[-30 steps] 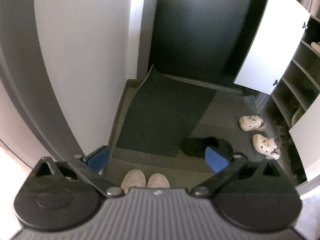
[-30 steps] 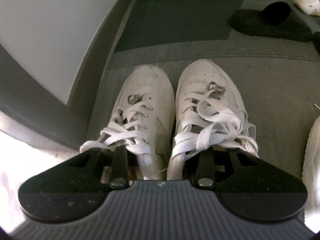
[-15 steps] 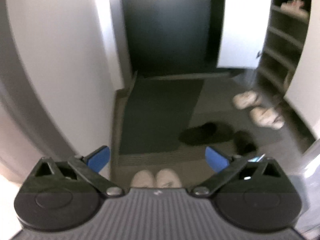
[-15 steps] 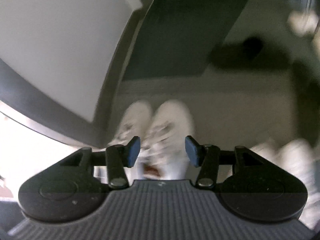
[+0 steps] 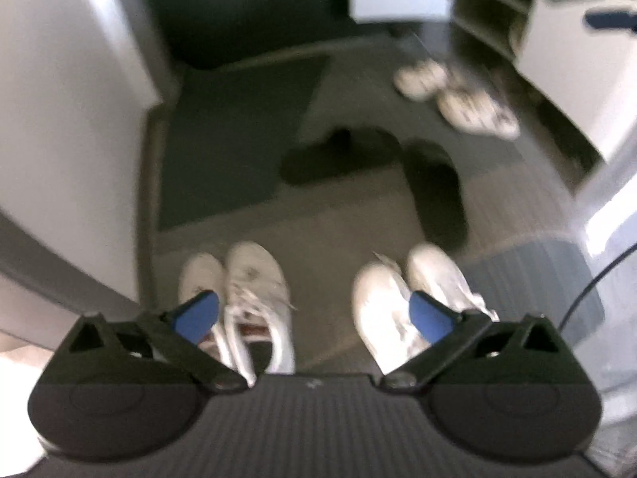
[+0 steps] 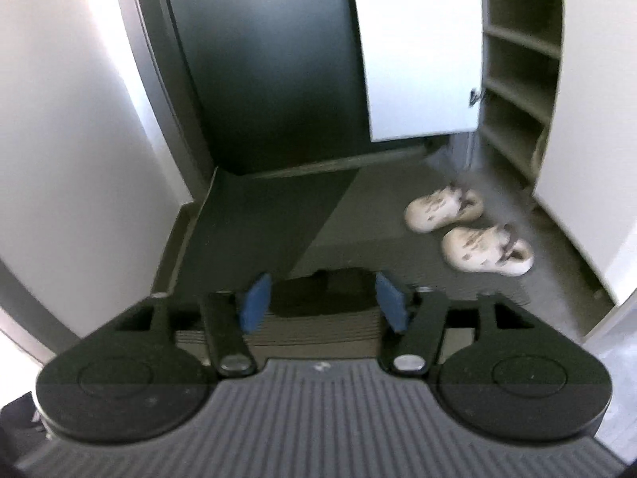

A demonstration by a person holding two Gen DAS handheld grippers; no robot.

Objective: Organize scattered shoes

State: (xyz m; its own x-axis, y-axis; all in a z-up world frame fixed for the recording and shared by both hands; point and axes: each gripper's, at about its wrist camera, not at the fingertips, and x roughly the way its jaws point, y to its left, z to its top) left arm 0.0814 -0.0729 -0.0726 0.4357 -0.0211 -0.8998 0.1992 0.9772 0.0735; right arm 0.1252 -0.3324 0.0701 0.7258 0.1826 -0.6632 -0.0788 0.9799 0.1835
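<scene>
Left gripper (image 5: 314,314) spread wide, empty, above two pairs of white lace-up sneakers (image 5: 254,290) at the floor's near edge. Right gripper (image 6: 323,298) opening, empty. Farther: black slippers (image 5: 434,191), then cream clogs (image 6: 485,249) beside the open shoe cabinet (image 6: 517,79).

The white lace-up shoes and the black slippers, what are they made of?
White lace-up shoes: probably smooth leather or a leather look-alike with a slight sheen, and flat woven laces. Black slippers: a dull matte black, maybe foam, rubber or felt; the picture is too blurry to tell.
</scene>
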